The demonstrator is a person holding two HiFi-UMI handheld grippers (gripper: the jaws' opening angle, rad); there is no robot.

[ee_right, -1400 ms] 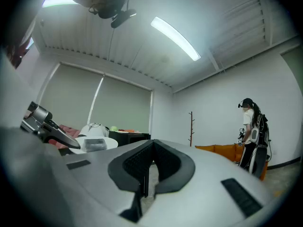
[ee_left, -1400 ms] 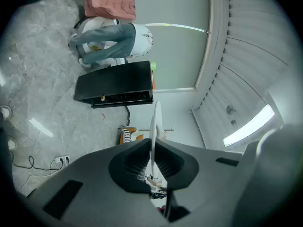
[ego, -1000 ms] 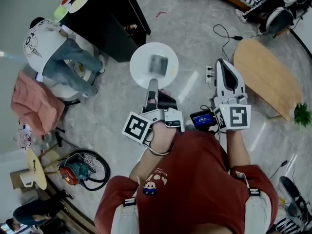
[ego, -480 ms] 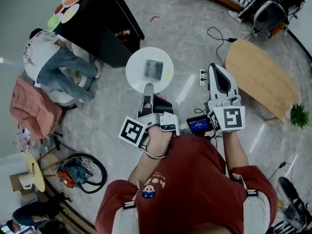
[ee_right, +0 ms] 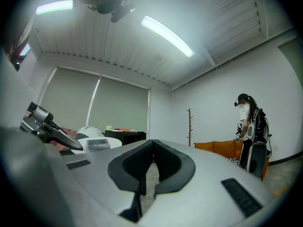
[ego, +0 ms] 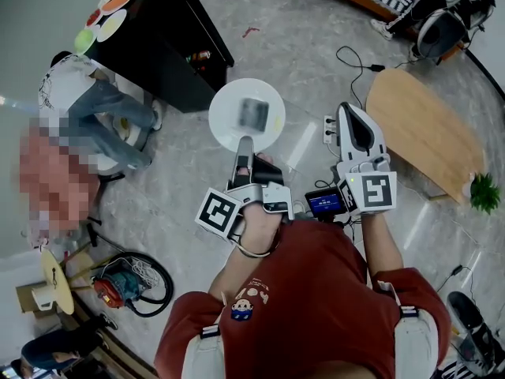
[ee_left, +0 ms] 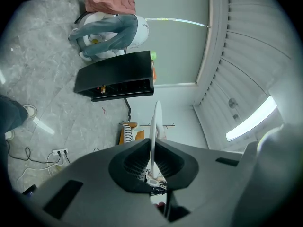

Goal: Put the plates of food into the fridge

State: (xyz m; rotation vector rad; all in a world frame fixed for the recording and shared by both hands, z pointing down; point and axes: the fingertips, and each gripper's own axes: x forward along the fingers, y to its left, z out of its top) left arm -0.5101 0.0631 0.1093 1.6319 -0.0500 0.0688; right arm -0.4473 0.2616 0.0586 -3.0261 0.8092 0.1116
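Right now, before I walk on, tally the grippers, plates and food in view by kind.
Grippers: 2, the left gripper clamped on the plate's rim, the right gripper empty
Carried white plate: 1
Its food block: 1
Other dishes on the black table: at least 4
Total: at least 8

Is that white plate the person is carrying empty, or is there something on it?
Not empty: a greyish block sits on the plate, whose rim the left gripper clamps.
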